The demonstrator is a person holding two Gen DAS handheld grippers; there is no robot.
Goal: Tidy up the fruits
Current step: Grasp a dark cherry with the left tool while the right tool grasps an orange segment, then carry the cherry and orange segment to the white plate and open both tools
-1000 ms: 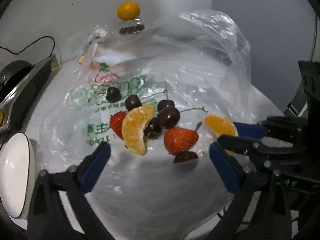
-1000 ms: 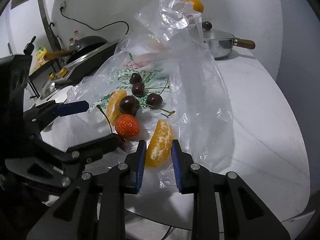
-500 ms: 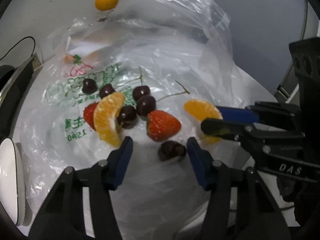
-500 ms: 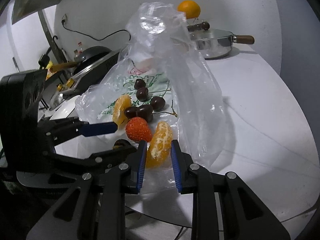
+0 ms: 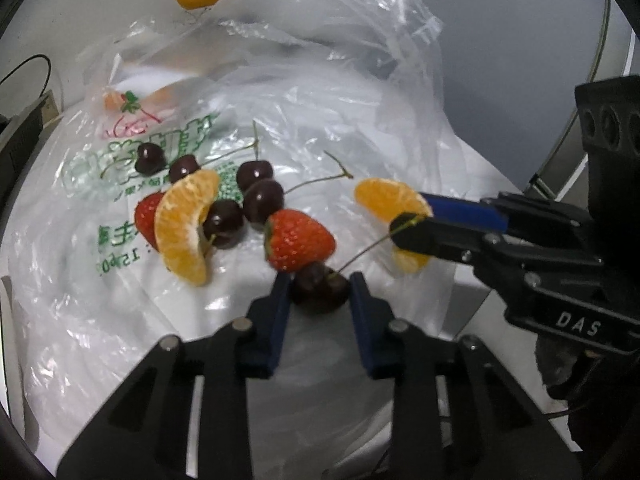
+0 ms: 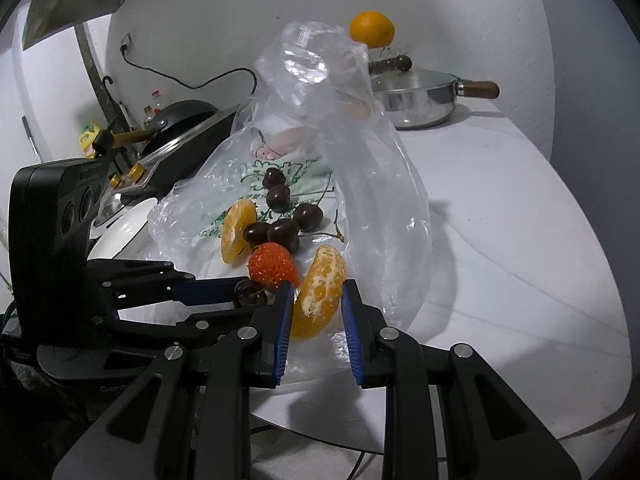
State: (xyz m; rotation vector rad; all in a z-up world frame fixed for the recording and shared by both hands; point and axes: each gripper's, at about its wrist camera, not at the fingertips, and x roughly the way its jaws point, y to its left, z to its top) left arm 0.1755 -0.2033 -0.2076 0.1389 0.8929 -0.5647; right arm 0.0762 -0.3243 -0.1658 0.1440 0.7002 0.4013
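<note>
Fruit lies on a flattened clear plastic bag (image 5: pixel 132 296) on the white counter. The pads of my left gripper (image 5: pixel 318 280) flank a dark cherry (image 5: pixel 320 292) with a long stem, and its jaws are closing on it. Just behind the cherry sits a strawberry (image 5: pixel 298 240). My right gripper (image 6: pixel 316 292) is shut on an orange segment (image 6: pixel 320 292), held at the bag's right edge. Further left lie another orange segment (image 5: pixel 186 224), several dark cherries (image 5: pixel 262 200) and a second strawberry (image 5: pixel 144 216).
A whole orange (image 6: pixel 372 28) sits at the back by the wall, above a lidded steel pan (image 6: pixel 416 104). A black wok on a stove (image 6: pixel 180 120) and a white plate (image 6: pixel 124 232) stand to the left. The bag's raised side (image 6: pixel 360 160) stands behind the fruit.
My left gripper has dropped towards the fruit and closed from wide open to the sides of the nearest cherry. The right gripper has kept its hold on the orange segment.
</note>
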